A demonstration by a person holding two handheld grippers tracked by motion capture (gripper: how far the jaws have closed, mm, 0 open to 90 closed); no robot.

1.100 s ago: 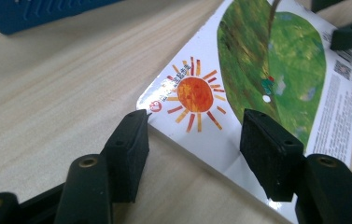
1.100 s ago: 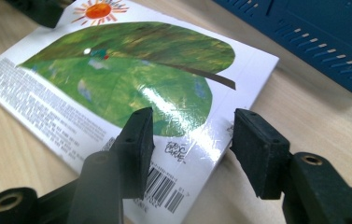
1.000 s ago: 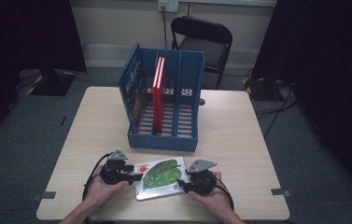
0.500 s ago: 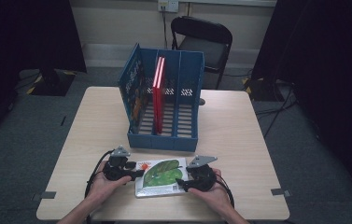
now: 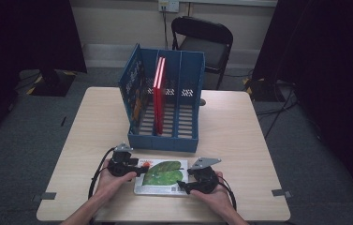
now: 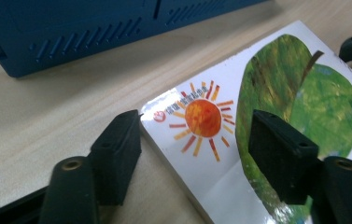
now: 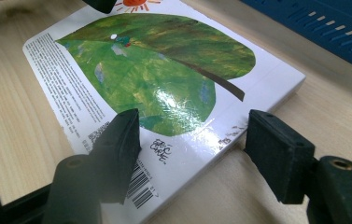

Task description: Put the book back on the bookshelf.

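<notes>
Dim room, table lit from above — glare on book cover [image 7: 183, 100], near tools blurred.

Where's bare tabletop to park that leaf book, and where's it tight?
Free: table right of the blue file rack, and the strip left of it. Crowded: front edge, where the book lies between the left gripper and right gripper.

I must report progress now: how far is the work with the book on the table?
Done: a red book stands in the blue rack. In hand: the leaf book lies flat on the table; the left gripper and right gripper straddle its corners, fingers apart, left just widened. Left: probably grip, lift, stand it in the rack.
</notes>
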